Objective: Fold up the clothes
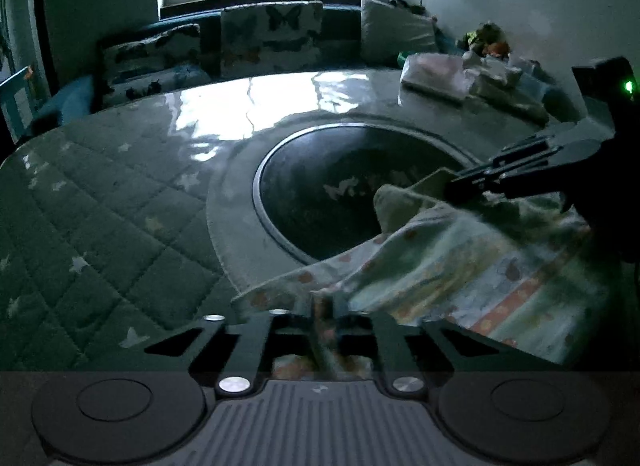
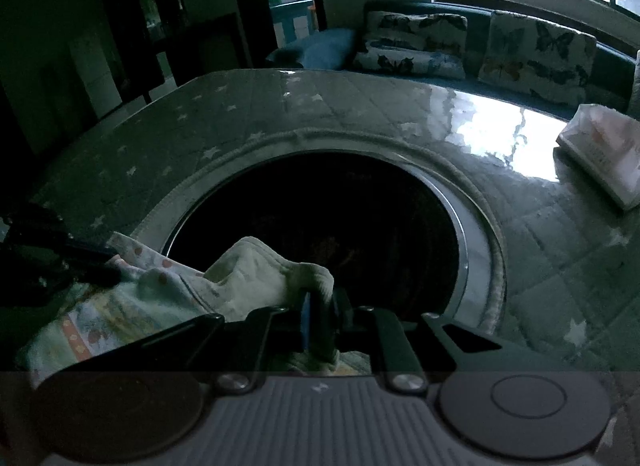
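The left tongs (image 1: 322, 316) pinch an edge of the patterned garment (image 1: 460, 262), which lies partly over the dark round inset (image 1: 320, 193) of the quilted tabletop (image 1: 100, 205); the right tongs (image 2: 320, 314) pinch its pale lining, lifted into a fold
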`<state>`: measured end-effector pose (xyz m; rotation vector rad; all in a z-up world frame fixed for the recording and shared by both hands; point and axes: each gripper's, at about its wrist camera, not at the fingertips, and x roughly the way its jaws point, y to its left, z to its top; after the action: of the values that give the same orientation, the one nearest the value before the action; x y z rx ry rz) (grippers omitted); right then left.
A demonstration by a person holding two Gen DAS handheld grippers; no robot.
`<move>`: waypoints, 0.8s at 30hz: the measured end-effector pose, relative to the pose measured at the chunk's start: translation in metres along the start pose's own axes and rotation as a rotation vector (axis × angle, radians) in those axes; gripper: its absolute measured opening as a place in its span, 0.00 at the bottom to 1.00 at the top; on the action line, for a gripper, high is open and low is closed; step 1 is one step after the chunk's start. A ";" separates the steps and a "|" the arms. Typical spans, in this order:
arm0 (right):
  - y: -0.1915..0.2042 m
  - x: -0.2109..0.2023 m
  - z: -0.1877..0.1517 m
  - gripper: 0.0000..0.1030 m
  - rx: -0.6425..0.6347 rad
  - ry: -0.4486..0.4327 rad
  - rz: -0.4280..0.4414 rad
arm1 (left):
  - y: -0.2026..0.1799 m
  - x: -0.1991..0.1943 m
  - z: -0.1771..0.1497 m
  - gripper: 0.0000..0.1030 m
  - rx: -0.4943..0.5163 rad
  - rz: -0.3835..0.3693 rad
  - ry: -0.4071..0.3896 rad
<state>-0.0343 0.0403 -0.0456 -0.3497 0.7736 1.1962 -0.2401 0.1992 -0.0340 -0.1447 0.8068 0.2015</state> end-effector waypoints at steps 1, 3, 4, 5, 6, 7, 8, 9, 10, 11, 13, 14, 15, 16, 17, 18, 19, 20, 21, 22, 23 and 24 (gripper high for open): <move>0.002 -0.003 0.002 0.05 -0.005 -0.014 -0.002 | 0.000 -0.004 0.002 0.07 -0.002 0.008 -0.015; 0.006 -0.010 0.006 0.04 -0.014 -0.042 -0.006 | -0.001 -0.014 0.005 0.06 0.000 0.029 -0.058; 0.007 -0.013 0.008 0.04 -0.019 -0.055 -0.008 | -0.001 -0.020 0.008 0.06 -0.002 0.040 -0.078; 0.009 -0.016 0.010 0.04 -0.024 -0.069 -0.010 | -0.001 -0.026 0.010 0.06 -0.003 0.053 -0.099; 0.011 -0.019 0.014 0.04 -0.028 -0.089 -0.010 | -0.002 -0.030 0.012 0.06 -0.003 0.068 -0.120; 0.013 -0.018 0.017 0.04 -0.031 -0.103 -0.014 | -0.002 -0.033 0.013 0.06 0.001 0.090 -0.138; 0.014 -0.016 0.021 0.04 -0.032 -0.114 -0.019 | 0.000 -0.031 0.014 0.06 0.001 0.111 -0.144; 0.014 -0.011 0.022 0.04 -0.032 -0.117 -0.026 | 0.002 -0.027 0.014 0.06 -0.005 0.124 -0.141; 0.014 -0.005 0.022 0.05 -0.031 -0.117 -0.034 | 0.005 -0.022 0.013 0.06 -0.011 0.137 -0.138; 0.013 0.003 0.022 0.06 -0.026 -0.103 -0.036 | 0.008 -0.016 0.012 0.06 -0.024 0.148 -0.127; 0.009 0.019 0.021 0.09 -0.010 -0.064 -0.036 | 0.015 0.000 0.008 0.06 -0.057 0.165 -0.091; 0.009 0.020 0.021 0.13 -0.009 -0.061 -0.040 | 0.016 0.007 0.006 0.06 -0.064 0.179 -0.077; 0.009 0.019 0.021 0.14 -0.010 -0.066 -0.047 | 0.017 0.011 0.004 0.06 -0.071 0.187 -0.070; 0.009 0.018 0.021 0.14 -0.012 -0.071 -0.053 | 0.017 0.012 0.002 0.06 -0.078 0.189 -0.070; 0.010 0.012 0.022 0.17 -0.010 -0.079 -0.052 | 0.017 0.012 0.001 0.06 -0.083 0.191 -0.071; 0.011 0.004 0.022 0.18 -0.011 -0.085 -0.047 | 0.016 0.011 0.001 0.06 -0.085 0.192 -0.074; 0.013 -0.004 0.020 0.20 -0.021 -0.085 -0.044 | 0.016 0.011 0.001 0.06 -0.090 0.191 -0.074; 0.016 -0.011 0.017 0.20 -0.033 -0.084 -0.040 | 0.016 0.011 0.001 0.06 -0.097 0.189 -0.073; 0.019 -0.016 0.014 0.20 -0.040 -0.080 -0.035 | 0.017 0.011 0.001 0.06 -0.103 0.188 -0.072; 0.022 -0.020 0.010 0.20 -0.045 -0.075 -0.029 | 0.017 0.011 0.001 0.06 -0.106 0.188 -0.072; 0.025 -0.026 0.002 0.20 -0.046 -0.066 -0.019 | 0.017 0.011 0.001 0.06 -0.109 0.188 -0.073; 0.028 -0.029 -0.004 0.20 -0.043 -0.056 -0.012 | 0.018 0.011 0.001 0.06 -0.112 0.189 -0.072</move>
<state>-0.0665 0.0273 -0.0241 -0.3537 0.6975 1.2080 -0.2364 0.2179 -0.0425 -0.1660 0.7372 0.4281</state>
